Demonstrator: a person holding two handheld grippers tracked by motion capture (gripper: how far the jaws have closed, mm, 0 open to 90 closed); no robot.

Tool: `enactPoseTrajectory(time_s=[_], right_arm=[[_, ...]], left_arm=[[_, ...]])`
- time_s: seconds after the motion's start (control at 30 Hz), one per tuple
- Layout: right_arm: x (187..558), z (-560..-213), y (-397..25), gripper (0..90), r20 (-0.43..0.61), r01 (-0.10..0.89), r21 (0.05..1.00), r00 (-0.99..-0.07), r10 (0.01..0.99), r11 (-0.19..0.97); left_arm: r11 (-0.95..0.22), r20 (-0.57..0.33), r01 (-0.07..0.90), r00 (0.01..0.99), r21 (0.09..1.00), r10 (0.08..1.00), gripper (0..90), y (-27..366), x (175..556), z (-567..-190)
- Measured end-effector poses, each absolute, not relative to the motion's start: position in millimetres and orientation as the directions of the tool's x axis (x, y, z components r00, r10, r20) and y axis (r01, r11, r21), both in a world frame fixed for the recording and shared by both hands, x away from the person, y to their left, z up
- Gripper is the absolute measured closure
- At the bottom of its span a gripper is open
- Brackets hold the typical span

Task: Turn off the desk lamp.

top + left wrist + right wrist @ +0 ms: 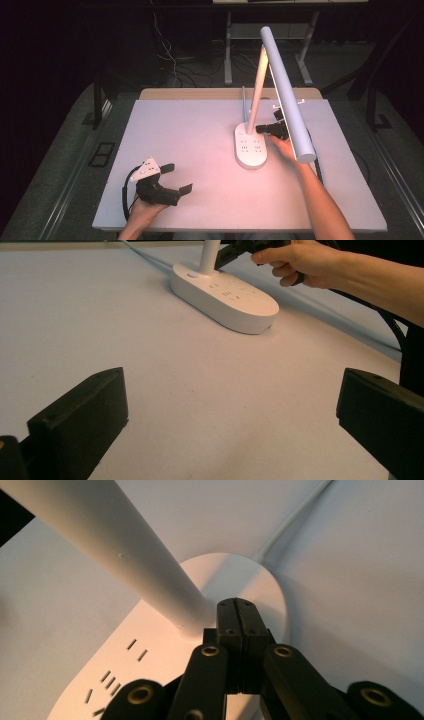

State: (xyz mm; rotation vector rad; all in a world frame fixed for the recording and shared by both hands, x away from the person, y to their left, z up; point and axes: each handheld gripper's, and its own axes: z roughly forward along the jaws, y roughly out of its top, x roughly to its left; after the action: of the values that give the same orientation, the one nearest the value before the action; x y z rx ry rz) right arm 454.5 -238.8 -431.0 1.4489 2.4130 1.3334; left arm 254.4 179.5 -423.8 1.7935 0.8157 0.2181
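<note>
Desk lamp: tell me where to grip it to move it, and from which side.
Grip the desk lamp low on its slanted stem, just above the base, coming from the right gripper side; the wide flat base looks too broad for the gripper.

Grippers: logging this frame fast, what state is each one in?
Left gripper: open, empty, low over the table.
Right gripper: shut, empty, tips at the lamp base beside its stem.

The table lies open around the left gripper, while the lamp's stem and base crowd the closed right gripper, head overhanging.
</note>
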Motion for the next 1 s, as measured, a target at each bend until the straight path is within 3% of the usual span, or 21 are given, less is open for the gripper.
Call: enactPoseTrajectory(time_s=[1.0], right_arm=[[450.7,-429.9,-232.1,90.0,0.348,0.698,0.685,-0.563,0.749,0.206]], left_arm=[[-0.168,-0.234,0.418,0.748,0.893,0.621,0.0,179.7,254.2,-423.5]])
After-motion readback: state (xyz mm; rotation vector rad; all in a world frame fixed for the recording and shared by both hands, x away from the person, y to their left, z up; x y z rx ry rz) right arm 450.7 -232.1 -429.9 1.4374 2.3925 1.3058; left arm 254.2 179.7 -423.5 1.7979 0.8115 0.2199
